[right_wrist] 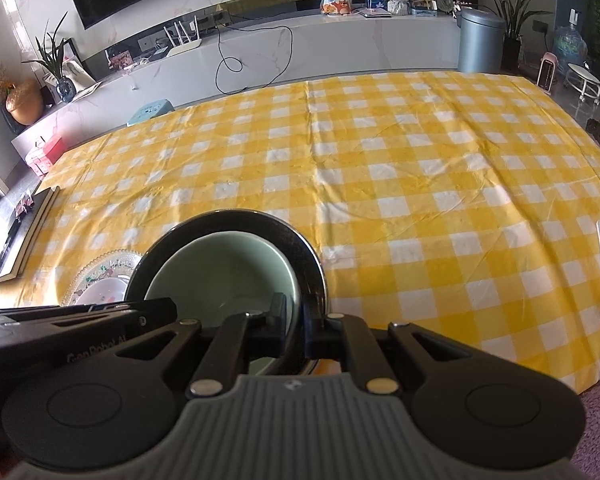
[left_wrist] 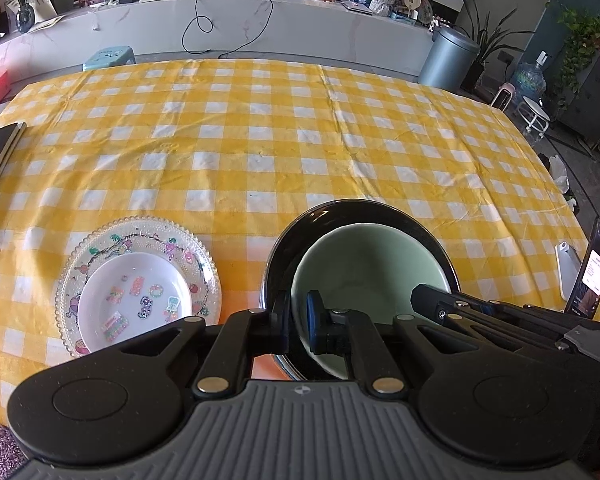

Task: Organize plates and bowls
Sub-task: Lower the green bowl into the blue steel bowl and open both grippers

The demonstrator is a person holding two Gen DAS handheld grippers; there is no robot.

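Observation:
A pale green bowl [left_wrist: 364,268] sits inside a black bowl [left_wrist: 300,228] near the table's front edge. My left gripper [left_wrist: 298,326] is shut on the left rims of both bowls. My right gripper [right_wrist: 296,326] is shut on the green bowl's [right_wrist: 224,268] right rim inside the black bowl [right_wrist: 236,220], and it shows in the left wrist view [left_wrist: 440,304]. To the left, a small white plate [left_wrist: 134,300] with stickers lies on a clear patterned glass plate [left_wrist: 100,248], also seen in the right wrist view [right_wrist: 96,272].
The table carries a yellow checked cloth [left_wrist: 280,140]. A phone on a stand [left_wrist: 592,272] and a white device [left_wrist: 568,268] stand at the right edge. A dark book [right_wrist: 28,236] lies at the left edge. A counter, bin and plants stand behind.

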